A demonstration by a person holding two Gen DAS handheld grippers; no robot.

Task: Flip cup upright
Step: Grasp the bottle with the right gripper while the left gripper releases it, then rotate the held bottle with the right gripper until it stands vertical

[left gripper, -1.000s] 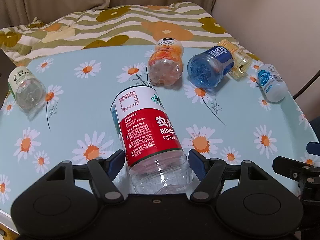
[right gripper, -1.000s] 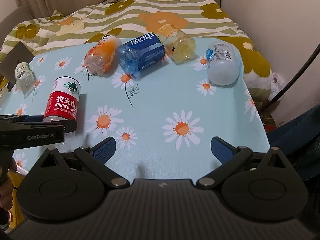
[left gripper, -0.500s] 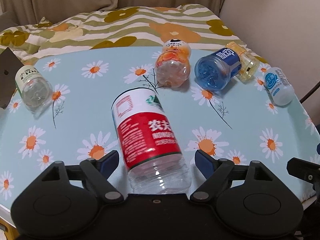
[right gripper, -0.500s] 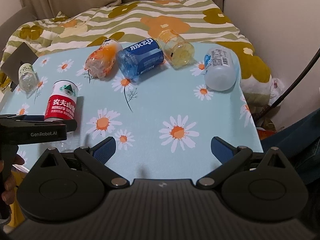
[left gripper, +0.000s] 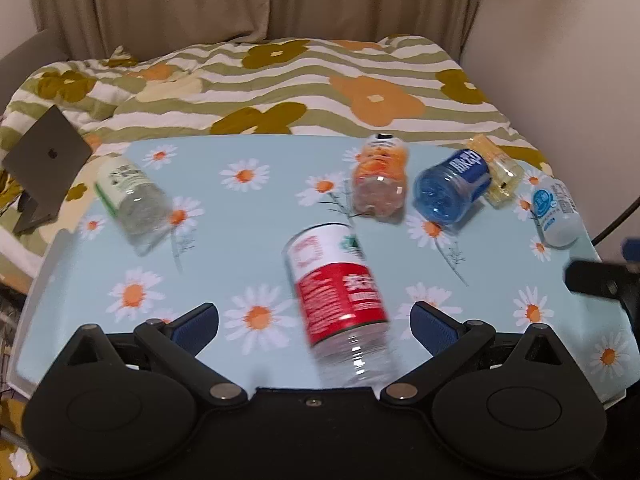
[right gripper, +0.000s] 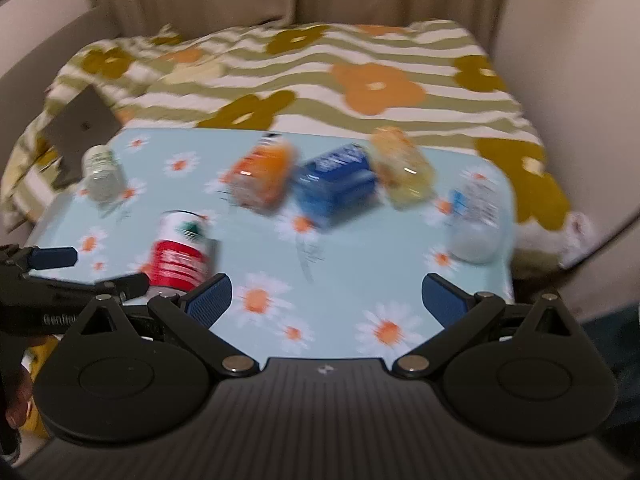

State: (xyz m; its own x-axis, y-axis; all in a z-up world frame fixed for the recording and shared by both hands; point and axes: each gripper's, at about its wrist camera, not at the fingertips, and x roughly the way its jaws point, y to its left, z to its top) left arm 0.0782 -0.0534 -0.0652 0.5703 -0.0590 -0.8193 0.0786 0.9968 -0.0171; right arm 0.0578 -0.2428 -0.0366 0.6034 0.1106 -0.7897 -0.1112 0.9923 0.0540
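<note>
A clear cup cut from a bottle with a red and white label stands upright near the table's front edge, open end up; it also shows in the right wrist view. My left gripper is open, its blue pads wide on either side of the cup and not touching it. My right gripper is open and empty above the table's front right. Both views are blurred by motion.
On the daisy tablecloth several cut bottles lie on their sides: green-labelled at left, orange, blue, yellow, white at right. A laptop and a floral quilt lie behind.
My left gripper opened wider and drew back and up from the cup, which now stands free. My right gripper also pulled back and rose.
</note>
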